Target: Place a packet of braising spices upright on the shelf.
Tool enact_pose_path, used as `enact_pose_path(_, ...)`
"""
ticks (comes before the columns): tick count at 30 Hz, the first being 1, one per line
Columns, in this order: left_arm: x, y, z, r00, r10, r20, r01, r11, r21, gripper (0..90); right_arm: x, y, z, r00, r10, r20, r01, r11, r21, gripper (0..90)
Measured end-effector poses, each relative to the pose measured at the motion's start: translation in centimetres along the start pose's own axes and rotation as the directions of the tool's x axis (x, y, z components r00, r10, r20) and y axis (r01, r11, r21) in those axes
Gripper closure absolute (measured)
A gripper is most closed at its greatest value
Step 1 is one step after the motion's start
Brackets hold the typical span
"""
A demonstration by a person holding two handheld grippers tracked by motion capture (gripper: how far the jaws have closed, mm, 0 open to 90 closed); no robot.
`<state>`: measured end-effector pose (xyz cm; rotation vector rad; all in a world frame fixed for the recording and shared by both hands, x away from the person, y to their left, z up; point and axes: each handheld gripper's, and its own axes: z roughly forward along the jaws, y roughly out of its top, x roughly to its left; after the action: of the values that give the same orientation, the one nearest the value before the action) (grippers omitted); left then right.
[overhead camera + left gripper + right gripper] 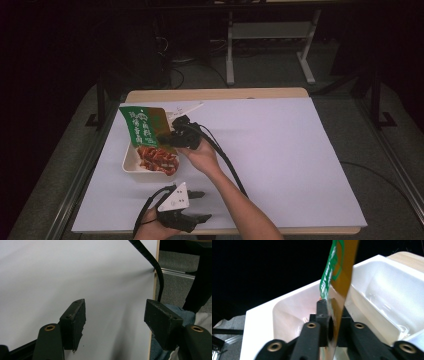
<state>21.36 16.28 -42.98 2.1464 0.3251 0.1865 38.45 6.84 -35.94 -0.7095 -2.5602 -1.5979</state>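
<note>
A green and orange snack bag (145,131) is held up over a white tray (129,161) at the table's left. My right gripper (167,139) is shut on the bag's right edge. In the right gripper view the bag (340,272) stands edge-on between the jaws, with the white tray (287,307) just behind. My left gripper (200,206) is open near the table's front edge, pointing right, apart from the bag. In the left gripper view its jaws stand wide apart over bare white table (50,277) with nothing between them.
A white sheet (280,150) covers the wooden table. A white paper slip (187,108) lies behind the bag. The right gripper's black cable (225,160) runs along the forearm. A metal frame (270,35) stands on the floor beyond the table.
</note>
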Motion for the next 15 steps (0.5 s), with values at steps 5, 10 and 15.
enact_pose_path(5, 0.1, 0.0, -0.1, 1.0000, -0.003, -0.003, 0.003, 1.0000, -0.006, 33.1, -0.1, -0.4, -0.1, 0.9996, 0.020, -0.021, -0.021, 0.999, -0.046, 89.6)
enact_pose_path(10, 0.3, 0.0, -0.3, 0.9999, -0.010, -0.006, 0.010, 0.9999, -0.008, 33.0, 0.3, -1.0, -0.5, 0.9975, 0.025, -0.067, -0.033, 0.992, -0.122, 89.7)
enact_pose_path(15, 0.2, 0.0, -0.2, 1.0000, -0.008, -0.005, 0.008, 0.9999, -0.007, 33.1, 0.4, -1.2, 0.0, 0.9965, 0.033, -0.077, -0.043, 0.990, -0.132, 89.7)
